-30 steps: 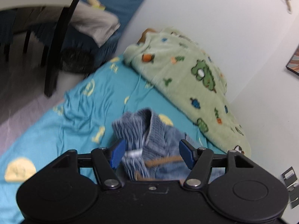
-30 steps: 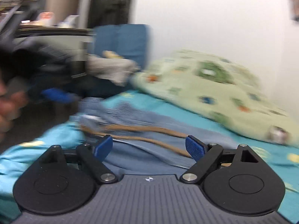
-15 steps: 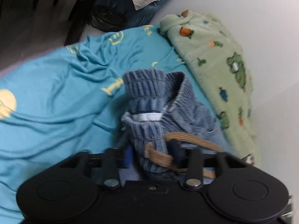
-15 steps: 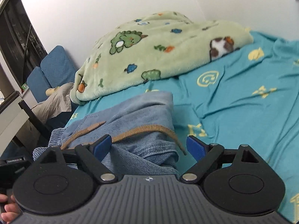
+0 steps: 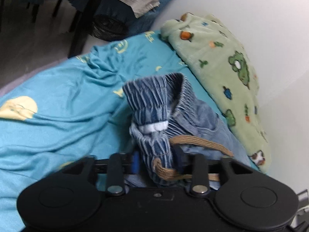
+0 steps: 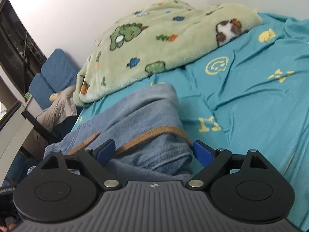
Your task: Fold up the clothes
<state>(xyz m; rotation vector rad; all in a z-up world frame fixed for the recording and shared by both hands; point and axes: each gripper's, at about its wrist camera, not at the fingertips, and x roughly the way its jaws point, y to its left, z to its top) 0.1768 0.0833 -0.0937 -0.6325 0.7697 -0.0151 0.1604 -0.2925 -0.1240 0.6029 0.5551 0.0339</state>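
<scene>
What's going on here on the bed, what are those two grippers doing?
A person is folding a pair of blue denim pants on a bed with a teal sheet. The left gripper is shut on the ribbed elastic waistband, pinching it together with the tan drawstring. The right gripper is open, its fingers straddling the bunched pants without clamping them. A green fleece blanket lies heaped along the wall beyond.

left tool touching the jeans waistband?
Touching. The left wrist view shows the left tool shut on the jeans waistband, with the ribbed denim bunched tight between its blue fingers and no gap showing.
</scene>
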